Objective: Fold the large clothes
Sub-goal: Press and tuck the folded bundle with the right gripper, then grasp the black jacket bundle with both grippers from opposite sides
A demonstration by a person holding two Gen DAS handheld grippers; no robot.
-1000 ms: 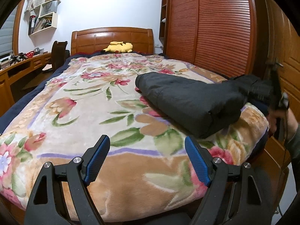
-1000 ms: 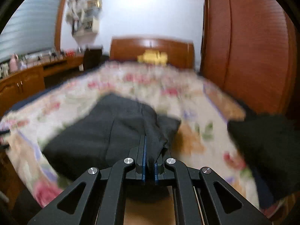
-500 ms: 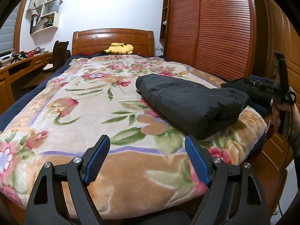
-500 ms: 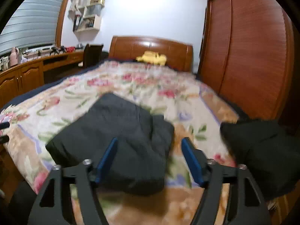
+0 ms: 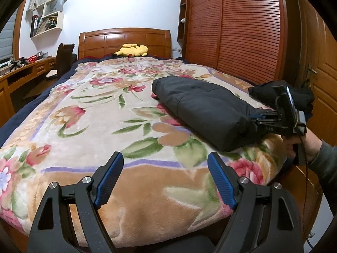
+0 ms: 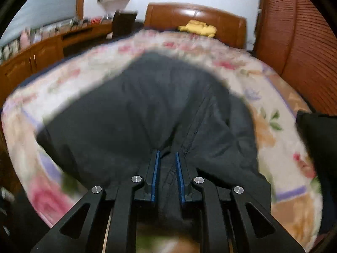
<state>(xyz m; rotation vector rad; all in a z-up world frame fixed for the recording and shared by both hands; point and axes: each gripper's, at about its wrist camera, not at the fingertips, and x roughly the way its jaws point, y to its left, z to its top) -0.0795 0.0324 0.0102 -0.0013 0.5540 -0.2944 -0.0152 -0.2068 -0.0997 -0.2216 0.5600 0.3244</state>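
The folded dark garment [image 5: 202, 113] lies at right of centre on the floral bedspread [image 5: 88, 126]. The right gripper [image 6: 167, 175] has just been closing, pinching its near edge. The left gripper [image 5: 165, 179] stands wide, empty, at bottom. Step: re-gripping the bundle; next calls for a steady lift.

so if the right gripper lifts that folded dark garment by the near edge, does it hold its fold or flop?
Likely flops: the folded dark garment is soft cloth, bunching where the right gripper has just been closing on its edge. It looks padded and bulky, so probably heavyish. The plush floral blanket may drag on it.
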